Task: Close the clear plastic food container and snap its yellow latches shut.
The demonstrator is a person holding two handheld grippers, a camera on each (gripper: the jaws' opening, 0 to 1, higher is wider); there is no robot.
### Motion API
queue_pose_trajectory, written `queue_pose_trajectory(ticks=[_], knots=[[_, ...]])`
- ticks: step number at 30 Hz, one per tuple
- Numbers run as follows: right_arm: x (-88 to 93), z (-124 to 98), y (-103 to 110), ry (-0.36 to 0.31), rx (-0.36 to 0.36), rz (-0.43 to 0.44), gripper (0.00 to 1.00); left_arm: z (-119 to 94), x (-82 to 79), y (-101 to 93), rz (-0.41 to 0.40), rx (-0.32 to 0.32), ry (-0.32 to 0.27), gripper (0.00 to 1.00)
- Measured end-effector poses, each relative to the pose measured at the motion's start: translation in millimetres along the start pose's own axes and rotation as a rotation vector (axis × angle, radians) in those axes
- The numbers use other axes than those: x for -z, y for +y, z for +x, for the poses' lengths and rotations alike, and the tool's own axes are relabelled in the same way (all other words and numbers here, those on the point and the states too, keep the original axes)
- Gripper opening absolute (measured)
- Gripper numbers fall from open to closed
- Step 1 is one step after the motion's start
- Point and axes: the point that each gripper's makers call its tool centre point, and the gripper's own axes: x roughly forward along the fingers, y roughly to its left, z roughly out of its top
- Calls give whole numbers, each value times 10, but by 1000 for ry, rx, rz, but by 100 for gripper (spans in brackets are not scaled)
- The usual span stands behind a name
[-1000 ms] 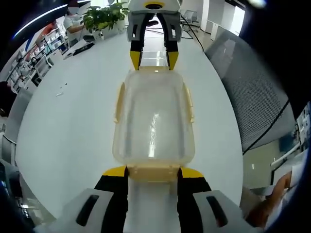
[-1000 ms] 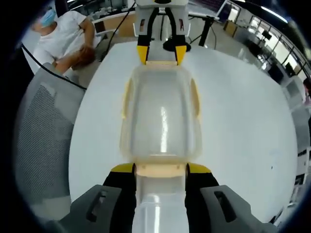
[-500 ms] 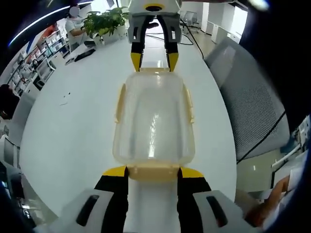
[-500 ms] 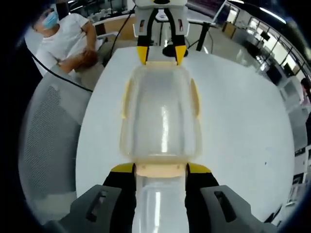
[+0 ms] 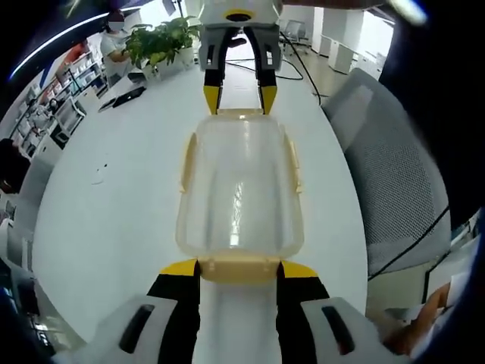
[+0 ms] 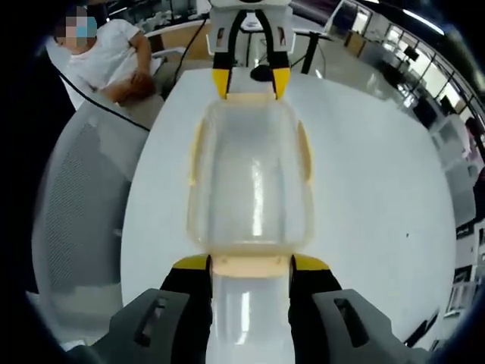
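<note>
1 white round tabletop (image 5: pixel 114 197) stands in an office with a mesh chair (image 5: pixel 394 174) and a potted plant (image 5: pixel 163 34). The clear container (image 5: pixel 239 189) lies between the 2 tools, long axis running tool to tool. The left tool (image 5: pixel 239 269) and right tool (image 6: pixel 250 265) each bracket an end latch; actual grip cannot be told.

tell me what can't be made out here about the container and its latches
- Near end latch in the left gripper view: its lower part is hidden between the left gripper tips, so snapped or not is unclear.
- Far end latch in the right gripper view: too small to judge.
- Clear container: glare hides whether the lid is seated.
- Underside: hidden against the white table.
</note>
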Motion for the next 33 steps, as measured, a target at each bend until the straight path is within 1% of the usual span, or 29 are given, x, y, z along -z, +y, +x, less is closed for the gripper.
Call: queue_pose_trajectory(ticks=[6, 12, 21, 26, 33], knots=[[178, -83, -10, 8, 6, 4, 35, 102, -185, 2, 5, 0, -6, 32], [356, -159, 4, 11, 7, 18, 35, 196, -338, 3, 15, 7, -12, 32], [643, -279, -28, 24, 17, 33, 35, 371, -612, 47, 26, 9, -31, 32], [798, -335, -50, 32, 23, 42, 35, 453, -739, 72, 33, 9, -39, 32], [960, -375, -61, 45, 24, 55, 36, 567, -870, 99, 42, 13, -46, 32]])
